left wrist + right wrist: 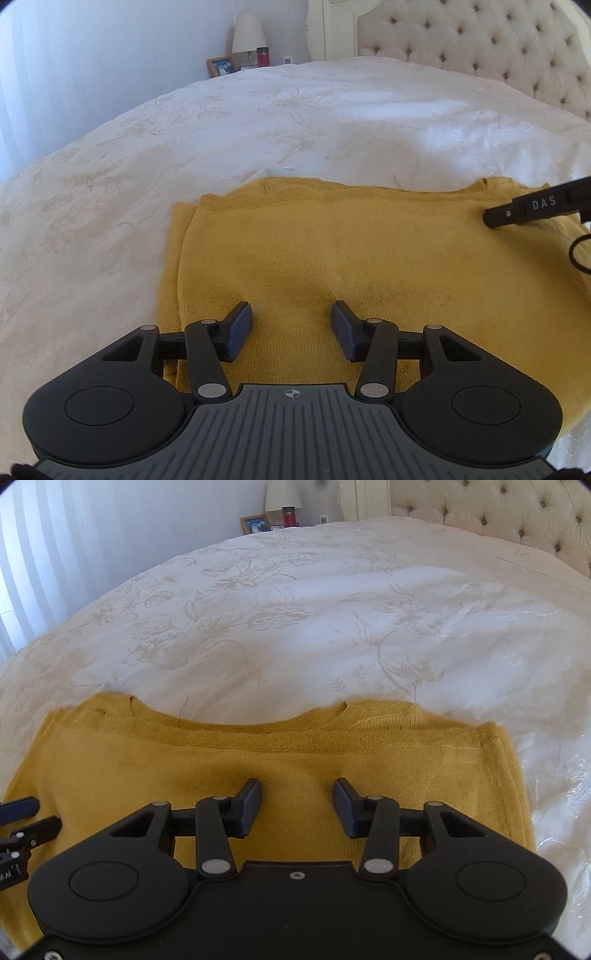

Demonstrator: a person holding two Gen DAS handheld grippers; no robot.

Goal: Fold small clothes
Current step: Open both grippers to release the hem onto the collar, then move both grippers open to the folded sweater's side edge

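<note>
Left wrist view shows a mustard-yellow knit top (pixel 332 251) lying flat on the white embroidered bedspread (pixel 221 129), at the near edge of the bed and well away from the tufted headboard (pixel 480 40). It looks already doubled over, with a layered edge on its left side. The knit reads as light, soft and limp, a bit grippy rather than slick, so it should drape and sag wherever it is lifted; I judge the best hold to be a pinch through both layers at a corner or along a side edge. The left gripper (pixel 291 328) hovers over the top's near half, jaws partly parted with nothing between the pads. The right gripper (pixel 297 805) hangs likewise over the top, half open and empty.
</note>
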